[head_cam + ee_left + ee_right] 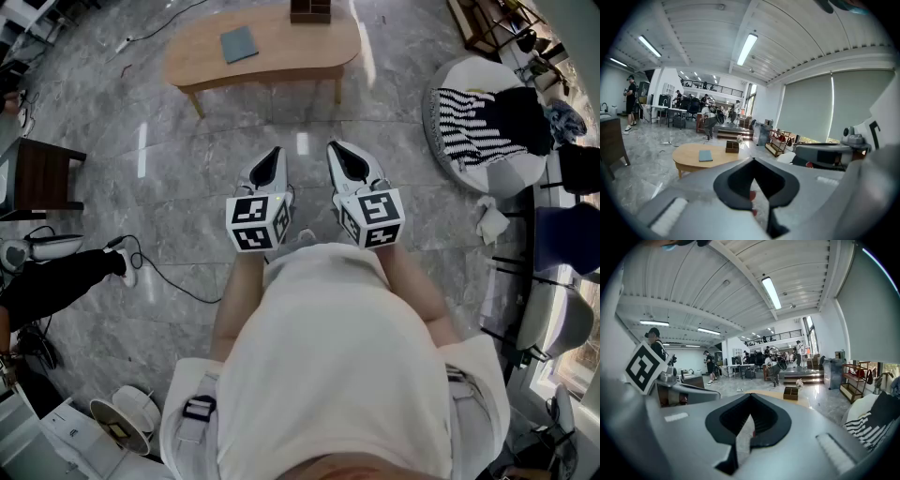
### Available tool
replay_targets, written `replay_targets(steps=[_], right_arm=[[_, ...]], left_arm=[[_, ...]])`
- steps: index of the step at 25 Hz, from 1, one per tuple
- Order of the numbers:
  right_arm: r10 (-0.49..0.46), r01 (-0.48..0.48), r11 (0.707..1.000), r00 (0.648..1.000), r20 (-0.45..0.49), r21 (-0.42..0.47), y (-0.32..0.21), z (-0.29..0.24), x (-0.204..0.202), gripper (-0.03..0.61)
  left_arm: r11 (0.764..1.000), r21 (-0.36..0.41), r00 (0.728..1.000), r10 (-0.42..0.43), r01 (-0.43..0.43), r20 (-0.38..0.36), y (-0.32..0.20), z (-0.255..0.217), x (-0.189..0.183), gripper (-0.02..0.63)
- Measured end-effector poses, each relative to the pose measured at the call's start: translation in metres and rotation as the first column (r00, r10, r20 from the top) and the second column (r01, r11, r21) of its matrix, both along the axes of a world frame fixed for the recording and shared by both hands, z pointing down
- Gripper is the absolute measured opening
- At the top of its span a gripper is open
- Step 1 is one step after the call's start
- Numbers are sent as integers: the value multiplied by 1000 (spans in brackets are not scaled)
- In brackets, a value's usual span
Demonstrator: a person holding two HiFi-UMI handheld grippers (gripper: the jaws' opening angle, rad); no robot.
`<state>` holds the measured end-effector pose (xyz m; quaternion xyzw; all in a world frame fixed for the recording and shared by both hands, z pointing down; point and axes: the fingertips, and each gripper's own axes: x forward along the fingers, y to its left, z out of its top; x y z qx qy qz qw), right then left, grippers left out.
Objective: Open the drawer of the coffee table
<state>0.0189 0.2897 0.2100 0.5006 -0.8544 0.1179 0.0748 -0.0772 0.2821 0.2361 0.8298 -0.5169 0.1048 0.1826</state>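
Observation:
The oval wooden coffee table [281, 56] stands on the grey marble floor, well ahead of me. A blue-grey pad [238, 43] and a small brown box [310, 10] lie on top; I cannot make out a drawer. My left gripper [275, 153] and right gripper [336, 147] are held side by side in front of my body, both shut and empty, short of the table. In the left gripper view the shut left gripper [753, 160] points toward the table [689, 159]. The right gripper [751, 395] hides most of the table [802, 402]; the box [790, 393] shows.
A round white seat with striped and dark cloth [483, 131] stands at the right, with chairs and racks behind it. A dark side table [42, 178] is at the left. A cable [173, 281] trails across the floor by a person's leg [56, 281].

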Motion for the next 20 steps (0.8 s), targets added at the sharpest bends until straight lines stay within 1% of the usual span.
replay_targets(steps=[10,15,20], right_arm=[[5,-5,1000,1000,2,1,-1,1,-13,-1],[35,-35,999,999,19,11,-6,3,-14,2],[47,-47,999,999,19,-20,-12,11,-18,2]], left_arm=[[1000,6,1000,18,-18,-3,-4,2,-10,0],[1000,8,1000,17,-17,-1,-8,5,-16,0],[1000,-4,1000,25,-25,1,-14,8,-18,0]])
